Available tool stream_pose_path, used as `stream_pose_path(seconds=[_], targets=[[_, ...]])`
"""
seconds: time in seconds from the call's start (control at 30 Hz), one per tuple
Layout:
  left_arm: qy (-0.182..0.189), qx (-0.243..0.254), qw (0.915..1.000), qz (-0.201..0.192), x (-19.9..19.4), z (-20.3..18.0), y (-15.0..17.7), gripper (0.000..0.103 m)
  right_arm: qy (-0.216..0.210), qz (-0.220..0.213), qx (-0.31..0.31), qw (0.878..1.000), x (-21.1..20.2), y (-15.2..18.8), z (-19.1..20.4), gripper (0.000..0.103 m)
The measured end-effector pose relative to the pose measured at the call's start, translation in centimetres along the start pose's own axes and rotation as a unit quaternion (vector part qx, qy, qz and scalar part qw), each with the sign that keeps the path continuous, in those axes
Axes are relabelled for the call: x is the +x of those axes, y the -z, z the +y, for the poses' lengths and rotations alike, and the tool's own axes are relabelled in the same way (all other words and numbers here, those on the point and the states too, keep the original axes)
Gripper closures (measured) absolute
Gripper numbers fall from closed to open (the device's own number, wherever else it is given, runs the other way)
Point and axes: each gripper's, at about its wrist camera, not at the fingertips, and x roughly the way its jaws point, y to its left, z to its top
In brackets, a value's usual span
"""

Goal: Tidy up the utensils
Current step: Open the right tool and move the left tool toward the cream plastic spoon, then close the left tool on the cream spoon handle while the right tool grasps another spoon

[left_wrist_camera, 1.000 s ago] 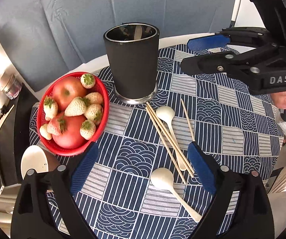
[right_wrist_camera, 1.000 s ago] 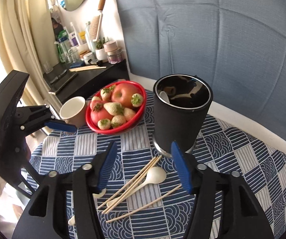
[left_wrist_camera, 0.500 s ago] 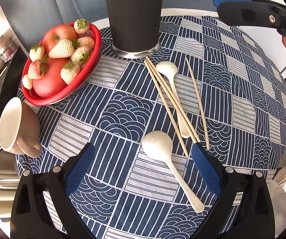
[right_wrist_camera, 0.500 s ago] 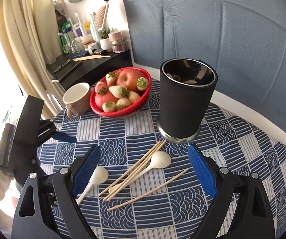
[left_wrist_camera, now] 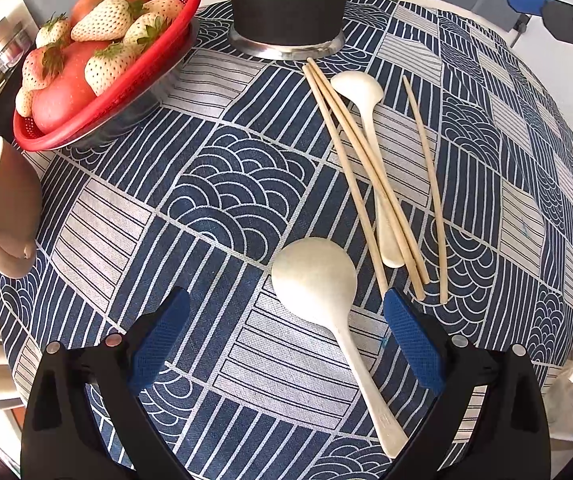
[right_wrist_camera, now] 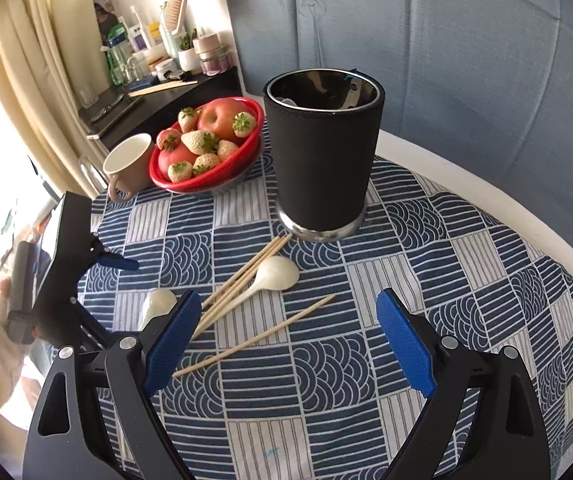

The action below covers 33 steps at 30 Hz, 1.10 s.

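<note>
Two white spoons lie on the patterned cloth. The near spoon (left_wrist_camera: 318, 284) lies between the open fingers of my left gripper (left_wrist_camera: 284, 320), which hangs low over it. The far spoon (left_wrist_camera: 360, 88) lies under three wooden chopsticks (left_wrist_camera: 360, 176). A black utensil cup (right_wrist_camera: 322, 152) stands upright behind them, with a utensil inside. My right gripper (right_wrist_camera: 286, 340) is open and empty above the cloth, over a single chopstick (right_wrist_camera: 258, 336). The far spoon (right_wrist_camera: 274, 274) and the left gripper (right_wrist_camera: 114, 262) show in the right wrist view.
A red basket (right_wrist_camera: 206, 176) of strawberries and apples sits left of the cup, with a beige mug (right_wrist_camera: 128, 166) beside it. A dark shelf (right_wrist_camera: 158, 92) with bottles stands behind. The round table's white rim (right_wrist_camera: 486, 200) curves on the right.
My left gripper has dropped low and forward towards the near spoon, which now lies between its fingers. My right gripper has opened wider and drawn back a little.
</note>
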Motion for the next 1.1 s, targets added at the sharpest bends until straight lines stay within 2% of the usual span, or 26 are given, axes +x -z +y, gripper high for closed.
stream_pose_path(seconds=[0.1,0.23,0.3,0.4,0.43,0.47,0.77,1.1], targets=[[-0.025,-0.004,0.9997,0.004,0.6,-0.4,0.0,0.006,0.001,0.009,-0.008,1.0,-0.3,0.7,-0.7,0.018],[-0.036,-0.025,0.999,-0.007,0.5,-0.4,-0.2,0.006,0.005,0.022,-0.017,1.0,-0.6,1.5,-1.8,0.018],[-0.031,-0.031,0.999,-0.01,0.4,-0.5,-0.1,0.01,0.004,0.028,-0.016,0.999,-0.7,1.9,-2.4,0.018],[-0.025,-0.032,0.9989,-0.022,-0.3,-0.9,0.4,0.028,0.005,0.035,-0.017,0.999,-0.7,2.2,-3.1,0.018],[-0.023,-0.03,0.999,-0.024,-0.6,-1.0,0.5,0.041,0.002,0.037,-0.017,0.999,-0.7,2.3,-3.2,0.018],[-0.021,-0.028,0.9991,-0.025,-0.8,-1.2,0.6,0.059,0.0,0.038,-0.018,0.999,-0.6,2.3,-3.3,0.018],[-0.008,-0.072,0.9973,-0.005,-1.0,-0.6,-0.2,0.061,-0.034,0.051,-0.025,0.998,1.2,3.0,-2.4,0.018],[0.029,-0.096,0.9942,-0.038,-3.7,0.1,-0.7,0.061,-0.098,0.081,-0.043,0.991,4.0,4.6,1.4,0.018]])
